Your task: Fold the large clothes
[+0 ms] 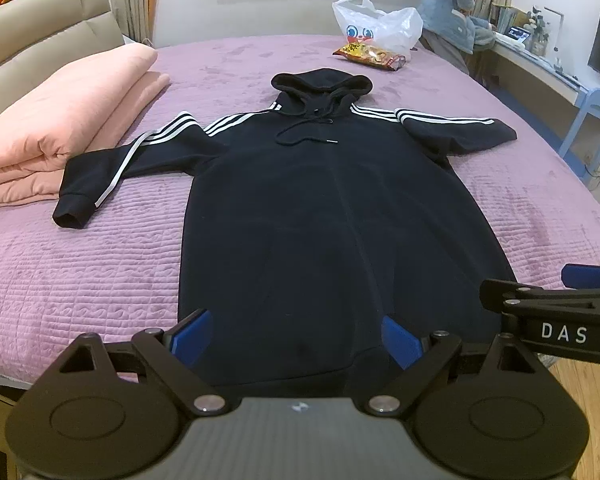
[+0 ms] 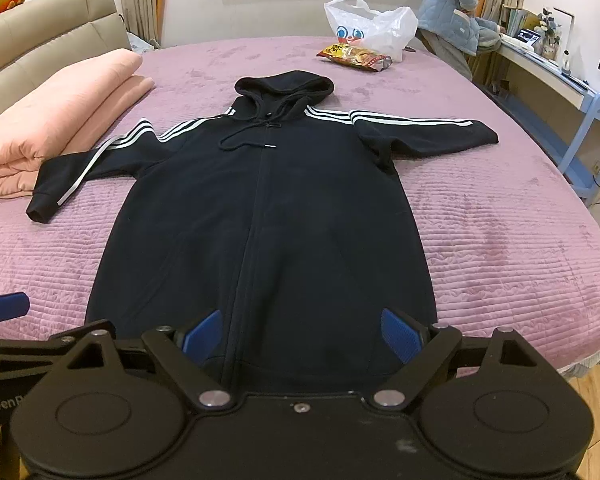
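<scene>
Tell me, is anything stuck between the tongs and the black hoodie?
No. Both the left tongs and the right tongs are open just above the hoodie's bottom hem, with nothing between. The pink folded blanket and snack bag lie off to the sides.

A dark navy hoodie (image 1: 332,208) with white sleeve stripes lies flat, front up, on the bed (image 1: 80,264), sleeves spread, hood far.

A black hoodie (image 1: 320,208) lies flat on the purple bed (image 1: 100,264). The left gripper (image 1: 296,340) gapes at six o'clock, over its hem.
</scene>
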Motion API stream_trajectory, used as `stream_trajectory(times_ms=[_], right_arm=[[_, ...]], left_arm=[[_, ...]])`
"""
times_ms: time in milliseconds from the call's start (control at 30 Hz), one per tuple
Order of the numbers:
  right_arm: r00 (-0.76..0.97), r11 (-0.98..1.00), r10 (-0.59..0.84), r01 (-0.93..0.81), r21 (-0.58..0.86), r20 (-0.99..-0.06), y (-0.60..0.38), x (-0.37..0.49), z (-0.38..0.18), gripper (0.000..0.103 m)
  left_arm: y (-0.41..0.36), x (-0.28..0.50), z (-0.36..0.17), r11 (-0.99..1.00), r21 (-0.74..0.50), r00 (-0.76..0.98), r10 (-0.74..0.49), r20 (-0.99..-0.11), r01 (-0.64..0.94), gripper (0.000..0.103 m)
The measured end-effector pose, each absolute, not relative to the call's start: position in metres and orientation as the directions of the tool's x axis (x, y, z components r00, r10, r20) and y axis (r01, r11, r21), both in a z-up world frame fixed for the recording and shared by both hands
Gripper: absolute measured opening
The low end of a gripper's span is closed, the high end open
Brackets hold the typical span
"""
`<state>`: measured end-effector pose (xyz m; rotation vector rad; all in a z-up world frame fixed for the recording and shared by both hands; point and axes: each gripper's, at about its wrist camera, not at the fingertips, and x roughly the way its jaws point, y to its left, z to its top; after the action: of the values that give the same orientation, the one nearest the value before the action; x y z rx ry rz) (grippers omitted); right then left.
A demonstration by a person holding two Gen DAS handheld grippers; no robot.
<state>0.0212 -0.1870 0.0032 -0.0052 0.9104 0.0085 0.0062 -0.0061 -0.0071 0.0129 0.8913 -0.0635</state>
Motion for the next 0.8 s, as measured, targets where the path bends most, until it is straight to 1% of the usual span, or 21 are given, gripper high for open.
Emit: stream_trajectory(times_ms=[267, 333, 567, 633, 800], right_arm=[[0.602, 1.0, 0.008, -0.004, 0.007, -0.798, -0.189, 0.025, -0.002, 0.101], [0.598, 1.0, 0.011, -0.004, 0.01, -0.802, -0.19, 0.026, -0.003, 0.101], [0.586, 1.0, 0.004, 0.021, 0.021, -0.811, -0.209, 0.04, -0.016, 0.101], [0.584, 0.998, 0.024, 0.035, 0.055, -0.812, -0.225, 0.05, -0.024, 0.101], [0.629, 0.972, 0.071, 0.132, 0.196, -0.774, -0.296, 0.092, -0.044, 0.101]], left_arm=[[-0.009, 0.009, -0.012, 0.998, -0.019, 0.63, -0.053, -0.775, 0.061, 0.093], [-0.008, 0.011, -0.016, 0.998, -0.005, 0.607, -0.041, -0.794, 0.061, 0.093], [-0.008, 0.023, -0.03, 0.998, -0.003, 0.597, -0.036, -0.802, 0.056, 0.093], [-0.006, 0.029, -0.037, 0.998, -0.009, 0.588, -0.045, -0.808, 0.064, 0.088], [0.0, 0.052, -0.061, 0.999, -0.022, 0.553, -0.041, -0.832, 0.041, 0.087]])
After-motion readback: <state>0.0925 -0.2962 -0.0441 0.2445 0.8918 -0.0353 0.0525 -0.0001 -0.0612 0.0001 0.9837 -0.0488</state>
